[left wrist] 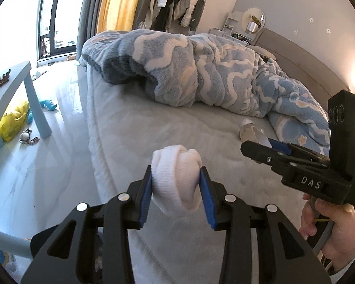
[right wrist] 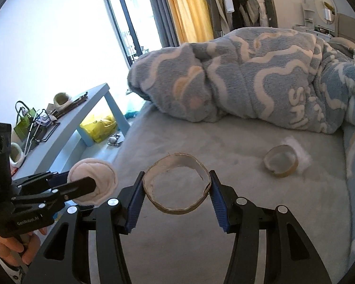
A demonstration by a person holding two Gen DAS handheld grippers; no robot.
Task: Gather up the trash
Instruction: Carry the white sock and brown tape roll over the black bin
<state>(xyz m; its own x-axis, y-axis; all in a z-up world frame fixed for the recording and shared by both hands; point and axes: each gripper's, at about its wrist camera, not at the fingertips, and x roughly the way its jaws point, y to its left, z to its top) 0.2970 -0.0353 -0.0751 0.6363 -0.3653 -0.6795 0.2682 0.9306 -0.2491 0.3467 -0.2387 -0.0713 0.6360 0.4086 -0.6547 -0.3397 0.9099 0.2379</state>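
**Both grippers loaded over the bed**

A grey mattress (right wrist: 201, 248) fills the near room, a rumpled blue-and-cream blanket (right wrist: 260, 78) heaped at its far side. A blue table (right wrist: 66, 127) stands left, by the window.

The left gripper (left wrist: 176, 184) is clamped on a white wad (left wrist: 175, 179). The right gripper (right wrist: 176, 189) pinches a torn cardboard ring (right wrist: 177, 209). Another ring (right wrist: 281, 162) lies on the mattress, right.

Strong daylight floods through window (left wrist: 14, 21), blowing out glass and glaring off floor (left wrist: 35, 177); fisheye bends edges, corners vignetted black.
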